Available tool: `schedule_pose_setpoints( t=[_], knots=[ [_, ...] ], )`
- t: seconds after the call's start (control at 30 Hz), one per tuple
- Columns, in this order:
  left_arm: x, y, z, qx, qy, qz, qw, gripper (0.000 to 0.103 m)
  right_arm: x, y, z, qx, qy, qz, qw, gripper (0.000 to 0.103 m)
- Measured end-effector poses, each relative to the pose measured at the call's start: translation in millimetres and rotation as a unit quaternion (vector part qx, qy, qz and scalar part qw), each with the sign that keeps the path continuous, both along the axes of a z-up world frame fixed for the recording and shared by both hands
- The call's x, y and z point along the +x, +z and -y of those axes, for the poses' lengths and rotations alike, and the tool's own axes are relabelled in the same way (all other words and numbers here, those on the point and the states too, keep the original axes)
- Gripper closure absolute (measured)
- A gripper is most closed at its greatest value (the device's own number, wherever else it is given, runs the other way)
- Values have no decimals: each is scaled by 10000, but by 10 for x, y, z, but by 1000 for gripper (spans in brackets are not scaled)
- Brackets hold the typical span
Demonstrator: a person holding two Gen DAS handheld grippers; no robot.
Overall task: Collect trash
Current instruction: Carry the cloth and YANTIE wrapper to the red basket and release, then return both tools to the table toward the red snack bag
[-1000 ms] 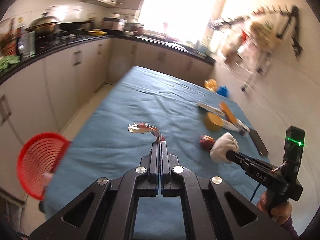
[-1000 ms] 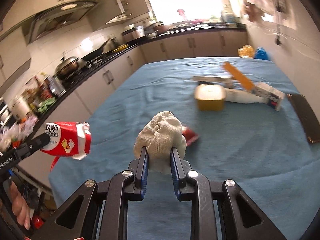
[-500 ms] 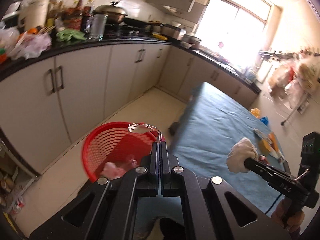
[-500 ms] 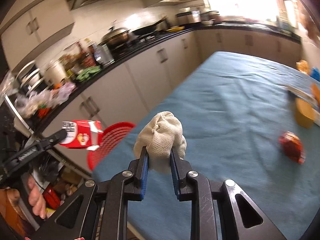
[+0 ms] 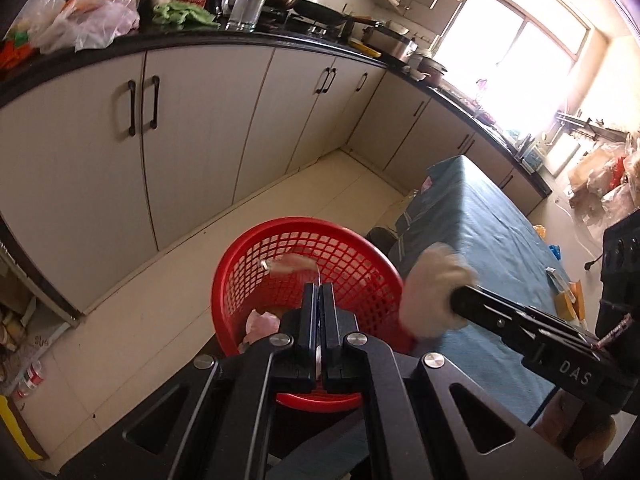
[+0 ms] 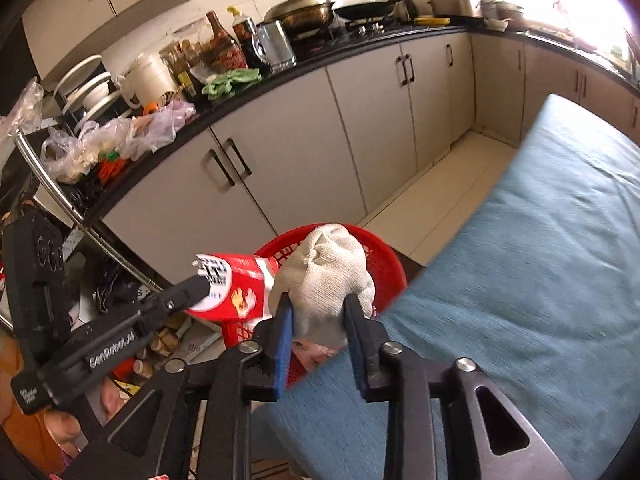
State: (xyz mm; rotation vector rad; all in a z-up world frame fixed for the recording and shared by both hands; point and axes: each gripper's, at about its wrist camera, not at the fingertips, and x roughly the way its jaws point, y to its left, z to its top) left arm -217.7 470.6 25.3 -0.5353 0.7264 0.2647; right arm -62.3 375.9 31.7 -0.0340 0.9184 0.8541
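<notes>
A red mesh trash basket [image 5: 256, 276] stands on the floor beside the table; it also shows in the right wrist view [image 6: 384, 264]. My left gripper [image 5: 319, 290] is shut on a red and white wrapper [image 6: 236, 294], seen edge-on in the left wrist view [image 5: 286, 266], and holds it over the basket. My right gripper [image 6: 318, 310] is shut on a crumpled white cloth wad [image 6: 326, 270], which also shows in the left wrist view [image 5: 434, 288], at the basket's table-side rim. Pink trash [image 5: 260, 326] lies in the basket.
The table with a blue cloth [image 6: 520, 280] is on the right, with small items at its far end [image 5: 566, 300]. White cabinets [image 5: 192, 132] under a cluttered black counter [image 6: 240, 92] run along the left. A cream floor strip [image 5: 280, 216] lies between.
Both grippers have swung left from over the table to the red basket, carrying the wrapper and the cloth wad. The basket is now right under the left gripper.
</notes>
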Motion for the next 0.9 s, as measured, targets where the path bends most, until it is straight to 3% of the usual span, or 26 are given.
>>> schedule_pose_setpoints(
  t=[0.07,0.13,0.2,0.5,0.67,0.83,0.9],
  knots=[
    [15,-33,-39,-35,5,-69,10000,98,36,-38,-46,8,13,-70,10000,67],
    [13,-57,-65,-70,39,-95,9999,70,72,-59,-50,29,12,-108,9999,63],
    [-26,-56,-115,-84,195,-27,9998,53,88,-68,-34,-15,-36,-66,10000,59],
    [-121,-104,-304,-49,610,-99,9981,51,88,-56,255,-171,-286,95,9994,55],
    [-98,-257,-303,381,942,-515,9935,51,5,-29,531,-179,-440,176,9987,55],
    [7,-552,-342,262,1001,-1055,9890,51,-96,51,785,-117,-591,289,9978,53],
    [-33,-549,-322,195,1036,-1006,9893,51,-161,84,910,-119,-658,375,9971,51]
  ],
)
